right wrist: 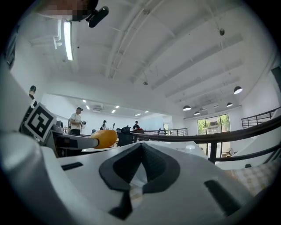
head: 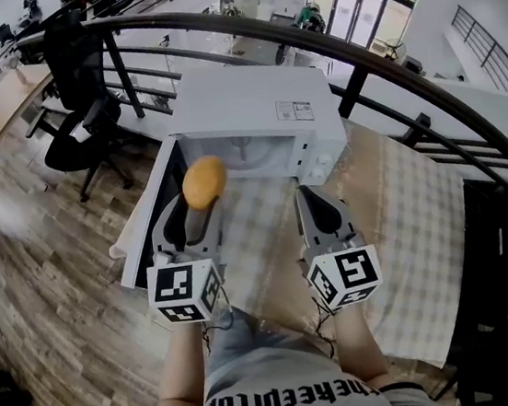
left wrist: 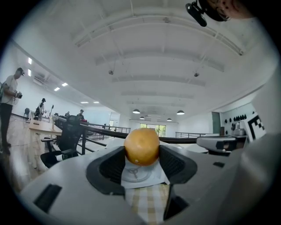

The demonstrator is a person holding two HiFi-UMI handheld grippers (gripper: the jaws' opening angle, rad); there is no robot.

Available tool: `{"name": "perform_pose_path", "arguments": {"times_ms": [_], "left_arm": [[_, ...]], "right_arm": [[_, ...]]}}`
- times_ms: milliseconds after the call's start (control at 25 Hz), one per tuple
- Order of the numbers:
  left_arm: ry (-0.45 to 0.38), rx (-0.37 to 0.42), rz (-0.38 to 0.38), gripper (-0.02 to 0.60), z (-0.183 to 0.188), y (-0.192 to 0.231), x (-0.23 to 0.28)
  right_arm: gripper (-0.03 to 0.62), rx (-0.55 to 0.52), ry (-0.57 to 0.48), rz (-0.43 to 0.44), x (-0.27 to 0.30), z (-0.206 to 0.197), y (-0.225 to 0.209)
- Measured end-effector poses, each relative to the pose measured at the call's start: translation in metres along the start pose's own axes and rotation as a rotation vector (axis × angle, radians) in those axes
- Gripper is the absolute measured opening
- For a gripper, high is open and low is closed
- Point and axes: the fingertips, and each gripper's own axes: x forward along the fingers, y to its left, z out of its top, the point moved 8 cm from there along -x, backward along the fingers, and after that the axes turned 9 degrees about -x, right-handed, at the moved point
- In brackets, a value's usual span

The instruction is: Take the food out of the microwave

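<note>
The left tongs [left wrist: 142,161] stand wide, their two dark pads pressed against either side of the one orange [left wrist: 141,146]. The fruit is round, so it has no long axis to speak of. A small pale dot low on its skin faces back along the tongs. The orange hangs in the air at the open front of the microwave [head: 250,105], with the glass turntable [left wrist: 134,174] below and behind it.

The right tongs [right wrist: 141,146] are closed tip to tip with nothing between them. They sit just right of the left pair, both pointing level at the oven. Each of the two tongs carries one marker cube [head: 185,291] at its near end.

There is one microwave, white, and its single door [head: 150,222] is swung fully open to the left. It stands on a checked cloth [head: 405,224] that covers the bench [head: 153,127] in front of it and to its right.

A black curved railing [head: 306,33] runs behind the oven. One black office chair [head: 83,99] stands on the wooden floor beyond, to the left. In the right gripper view, three people stand far off across the hall.
</note>
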Motion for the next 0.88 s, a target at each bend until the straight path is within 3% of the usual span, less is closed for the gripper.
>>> {"name": "perform_pose_path", "arguments": {"times_ms": [880], "left_arm": [[-0.045,0.009,0.011,0.242,0.008,-0.011,-0.020]], "right_arm": [[0.005,-0.017,-0.045,-0.026,-0.024,0.014,-0.001]]}}
